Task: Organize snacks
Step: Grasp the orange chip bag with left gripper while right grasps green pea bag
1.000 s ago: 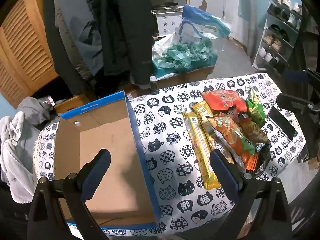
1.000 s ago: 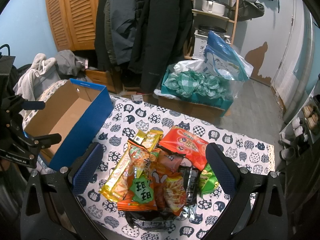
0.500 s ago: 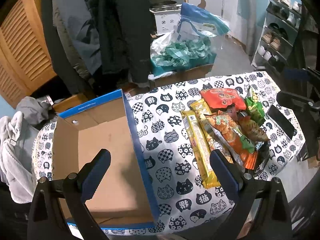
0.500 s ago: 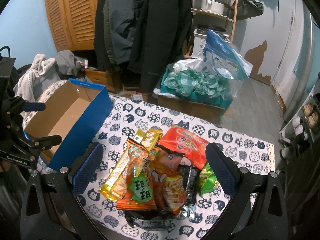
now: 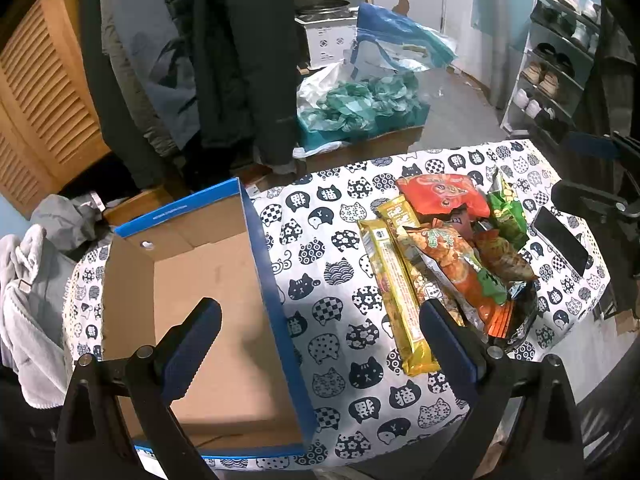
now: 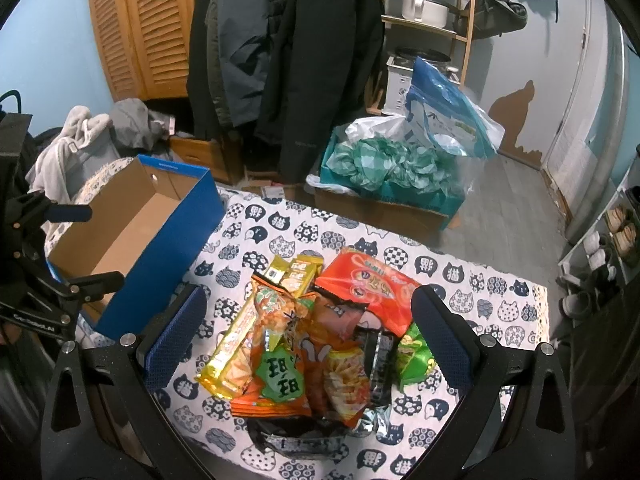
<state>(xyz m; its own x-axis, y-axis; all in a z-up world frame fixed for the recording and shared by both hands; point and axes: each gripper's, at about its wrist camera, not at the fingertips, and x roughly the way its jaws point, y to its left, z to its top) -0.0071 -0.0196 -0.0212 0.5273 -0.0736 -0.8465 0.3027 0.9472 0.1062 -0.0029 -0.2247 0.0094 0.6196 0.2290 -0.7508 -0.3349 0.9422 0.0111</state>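
Note:
A pile of snack packets lies on the cat-print tablecloth: a red bag, long yellow packs, orange bags and a green bag. The pile also shows in the left wrist view. An empty blue cardboard box stands left of the pile, also in the right wrist view. My left gripper is open and empty, above the box's right wall. My right gripper is open and empty, hovering over the pile.
A black phone lies on the table right of the snacks. Coats hang behind the table. A box of green bags sits on the floor beyond it. A shoe rack stands at the right.
Both grippers have shifted only slightly; the left view has drifted a little. Nothing was taken hold of or moved on the table.

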